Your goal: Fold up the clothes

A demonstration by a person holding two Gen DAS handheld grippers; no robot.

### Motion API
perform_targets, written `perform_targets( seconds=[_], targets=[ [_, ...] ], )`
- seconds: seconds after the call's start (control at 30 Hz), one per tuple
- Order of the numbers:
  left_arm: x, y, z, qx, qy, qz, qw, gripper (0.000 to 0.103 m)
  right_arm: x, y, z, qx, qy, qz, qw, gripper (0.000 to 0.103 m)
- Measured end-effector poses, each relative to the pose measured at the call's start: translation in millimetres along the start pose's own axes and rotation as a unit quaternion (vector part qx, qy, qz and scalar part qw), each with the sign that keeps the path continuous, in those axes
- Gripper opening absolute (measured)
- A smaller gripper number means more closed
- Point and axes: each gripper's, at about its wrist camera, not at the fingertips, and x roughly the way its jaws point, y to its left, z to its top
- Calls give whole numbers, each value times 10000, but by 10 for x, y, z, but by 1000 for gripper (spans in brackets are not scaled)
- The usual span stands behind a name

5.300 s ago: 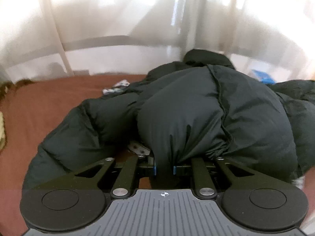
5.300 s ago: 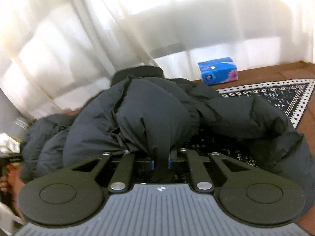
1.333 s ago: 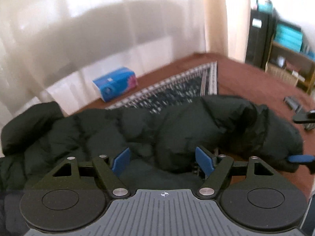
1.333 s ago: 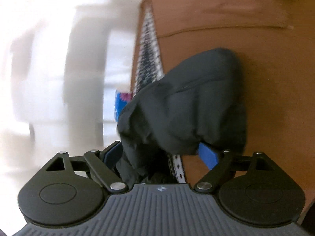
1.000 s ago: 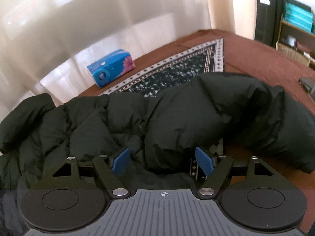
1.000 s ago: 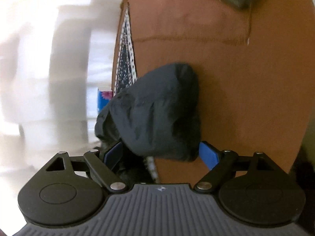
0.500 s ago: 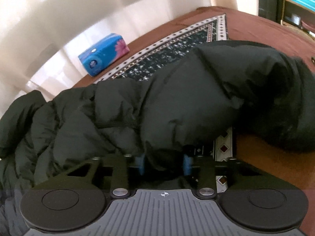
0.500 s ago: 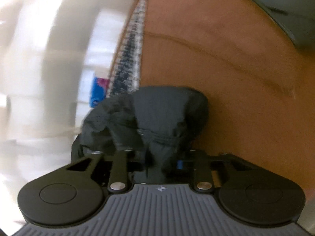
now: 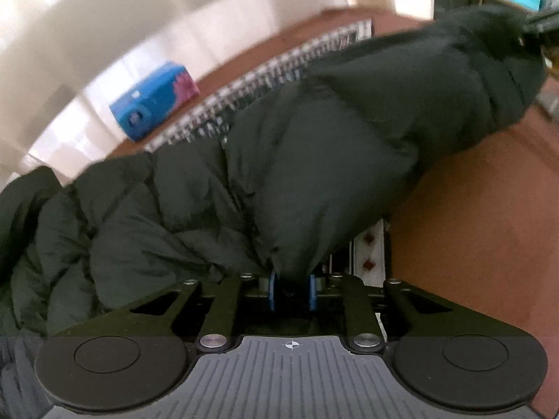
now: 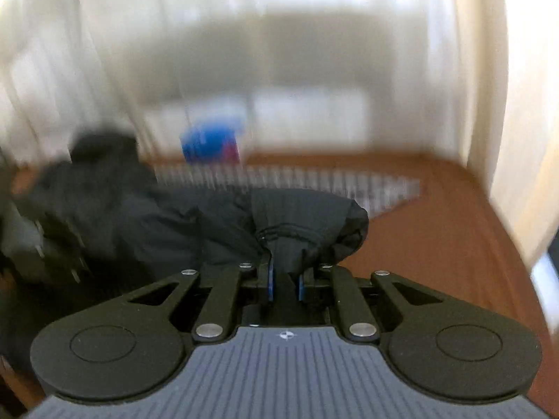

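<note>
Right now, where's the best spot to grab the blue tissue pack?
Probably across the narrow sides of the blue tissue pack, coming from above: it lies flat on the brown surface beside the patterned mat, its long sides free. The curtain crowds its far side.

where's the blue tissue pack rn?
The blue tissue pack sits upper left in the left wrist view, against the white curtain, at the patterned rug's far edge, beyond the black puffer jacket.
</note>
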Motion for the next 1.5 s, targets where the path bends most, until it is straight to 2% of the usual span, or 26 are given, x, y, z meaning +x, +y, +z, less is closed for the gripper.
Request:
perform_targets(
  seconds=[0.07, 0.13, 0.2, 0.27, 0.33, 0.37, 0.4, 0.5, 0.6, 0.67, 0.8, 0.93, 1.03, 1.17, 1.27, 1.37, 1.43, 1.5],
  targets=[
    [42, -35, -33, 86, 30, 54, 9999, 21, 129, -57, -216, -8, 334, -36, 9994, 14],
    [46, -57, -46, 134, 31, 71, 9999, 29, 140, -114, -377, 209, 405, -23, 9990, 21],
    [72, -57, -59, 177, 38, 90, 9998, 44, 139, -137, -481, 407, 405, -63, 9983, 27],
    [90, -57, -67, 200, 8, 118, 9997, 44, 171, -130, -537, 576, 386, -121, 9975, 33],
    [88, -45, -58, 183, -24, 132, 9997, 47, 217, -121, -570, 744, 362, -222, 9963, 49],
    [77, -28, -46, 137, -16, 114, 9998, 53, 218, -132, -579, 808, 357, -287, 9957, 52],
    [58, 4, -35, 62, 3, 77, 10000, 61, 167, -171, -587, 871, 357, -331, 9950, 55],
    [-105, 133, -21, -266, -48, -17, 9996, 68, 8, -255, -564, 1032, 329, -526, 9927, 61],
    [-499, 307, -51, -758, -427, -37, 9962, 80, -215, -250, -445, 1098, 53, -774, 9909, 61],
    [-817, 472, -121, -1217, -784, 57, 9895, 84, -414, -128, -236, 979, -339, -713, 9921, 62],
    [-1249, 803, -342, -1896, -1082, 517, 9745, 86, -583, 353, 250, 273, -991, -62, 9947, 68],
    [-1574, 1211, -709, -2439, -1113, 1189, 9560, 87, -395, 989, 649, -315, -1154, 822, 9894, 68],
    [-1714, 1516, -1060, -2739, -938, 1728, 9415, 88, -120, 1501, 810, -600, -1053, 1466, 9818, 71],
    [-1805, 1992, -1638, -3429, -643, 2221, 9105, 88, 362, 2123, 898, -820, -721, 1879, 9761, 71],
    [-1801, 2325, -2064, -3872, -490, 2210, 8938, 88, 768, 2492, 896, -690, -367, 1970, 9773, 71],
    [-1667, 2514, -2360, -3944, -324, 1945, 8975, 88, 1118, 2806, 860, -535, -28, 1837, 9815, 71],
    [-1574, 2635, -2553, -3981, -214, 1761, 9000, 88, 1297, 3014, 776, -590, 193, 1556, 9859, 71],
    [-1449, 2660, -2695, -3845, -144, 1555, 9098, 87, 1453, 3176, 662, -684, 431, 1246, 9889, 71]
  ],
)
